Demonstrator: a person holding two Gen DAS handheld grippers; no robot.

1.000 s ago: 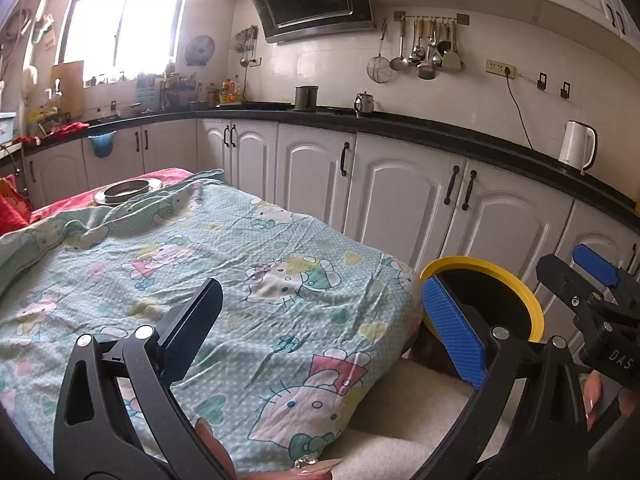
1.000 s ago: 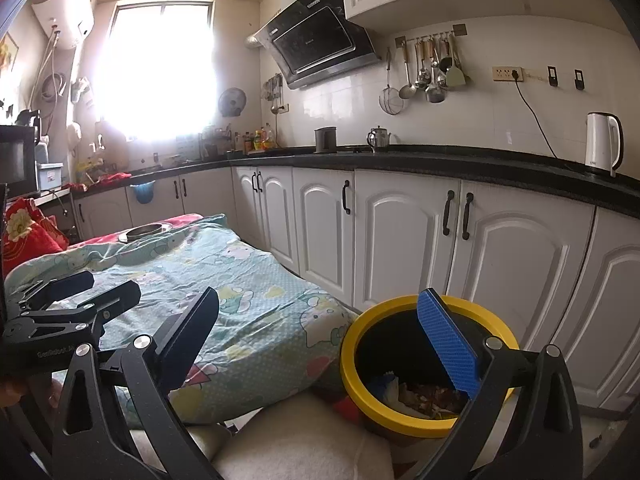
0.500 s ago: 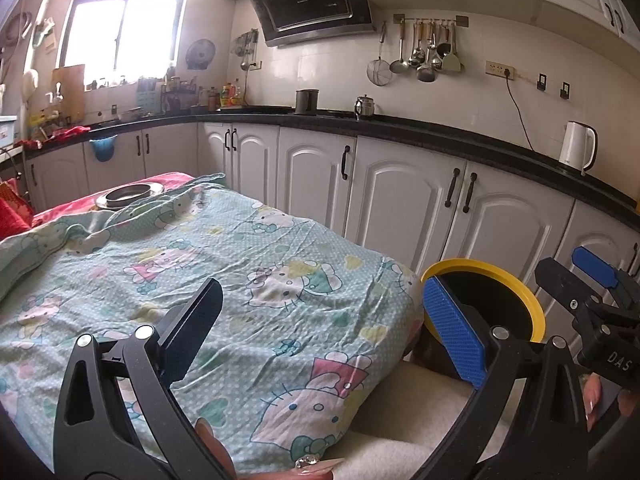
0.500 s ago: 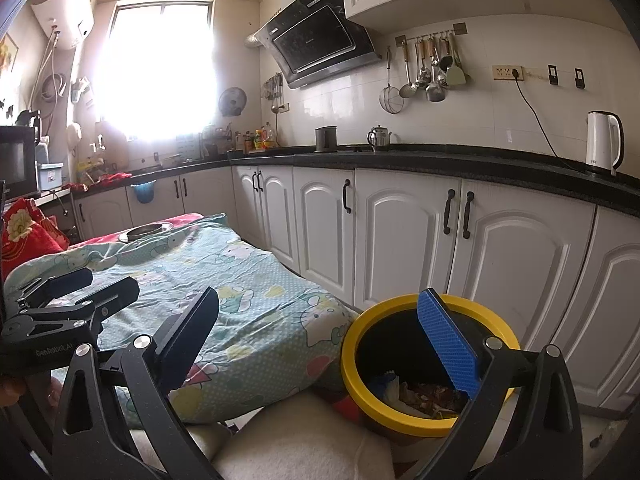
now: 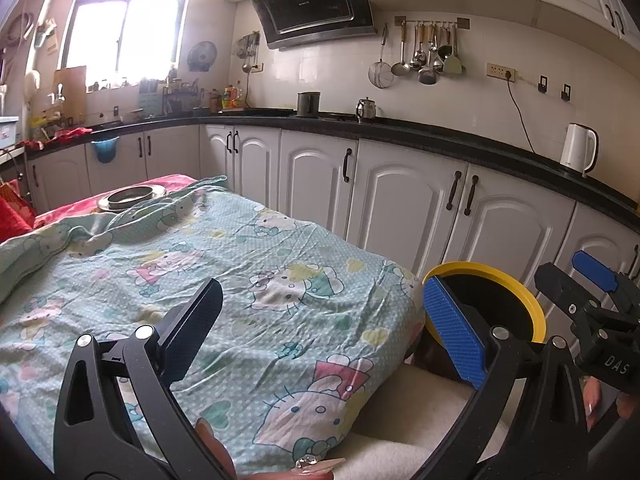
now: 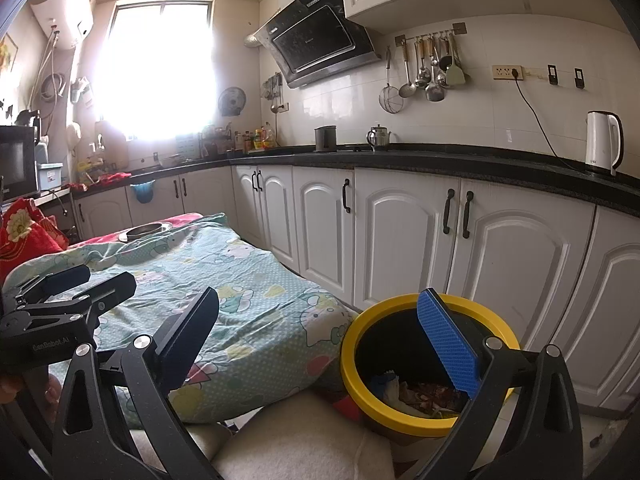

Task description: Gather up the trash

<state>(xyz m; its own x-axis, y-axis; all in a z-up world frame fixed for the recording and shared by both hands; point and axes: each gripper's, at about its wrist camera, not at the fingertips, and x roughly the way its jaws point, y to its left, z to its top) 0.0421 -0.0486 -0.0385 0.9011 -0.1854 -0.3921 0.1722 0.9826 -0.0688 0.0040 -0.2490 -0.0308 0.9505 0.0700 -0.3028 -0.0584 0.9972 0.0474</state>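
Trash [image 6: 420, 394] lay in the bottom of the round bin [image 6: 352, 376], a heap of brown scraps, crumpled white paper and something blue. That bin had a dark body and a smooth yellow rim, and stood on the floor just in front of the white cabinet doors [image 6: 512, 264], close beside the corner of the bed.

My right tool [image 6: 320, 340] hung above it with its fingers spread wide and nothing between them; its blue ribbed pad [image 6: 448, 344] showed over the bin's mouth. My left tool [image 5: 324, 336] was likewise wide open and empty, held over the bed, and from there the bin [image 5: 536, 312] sat off to its right.

A wrinkled mint quilt [image 5: 240, 280] printed with cartoon cats covered the bed, its corner drooping toward the bin. A pale fuzzy cushion [image 6: 304, 440] lay low between me and the bin. Farther back a shallow metal dish [image 5: 132, 197] rested on red cloth. Along the wall ran a black desk [image 6: 440, 160] carrying a white kettle [image 6: 602, 142], with ladles [image 6: 428, 68] hanging above.
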